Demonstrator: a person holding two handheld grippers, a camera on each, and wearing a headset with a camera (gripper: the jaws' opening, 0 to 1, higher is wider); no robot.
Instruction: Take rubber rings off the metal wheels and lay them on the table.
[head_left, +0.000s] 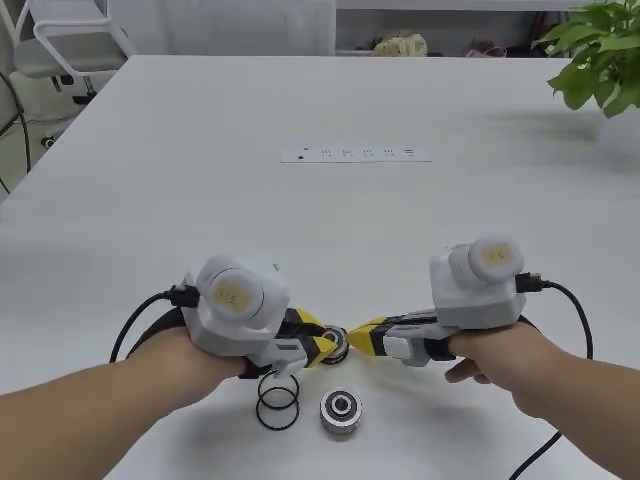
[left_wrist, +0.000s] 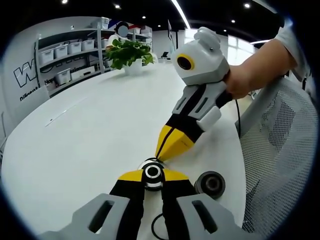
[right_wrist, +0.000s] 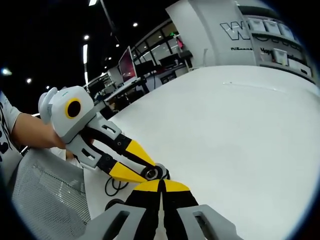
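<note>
L gripper (left_wrist: 152, 174) clamps wheel (left_wrist: 152, 171); R gripper (right_wrist: 161, 182) pinched shut at its rim — 2nd wheel (head_left: 341, 411) flat, bore up, beside 2 rings (head_left: 278, 400) – table (head_left: 400, 220) near edge

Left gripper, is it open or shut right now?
Shut on a wheel. The left gripper has its yellow jaw tips pressed against both sides of it.

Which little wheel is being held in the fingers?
The wheel clamped in the fingers of the left gripper, farther from the person. The other wheel lies free on the table beside the black rings.
</note>
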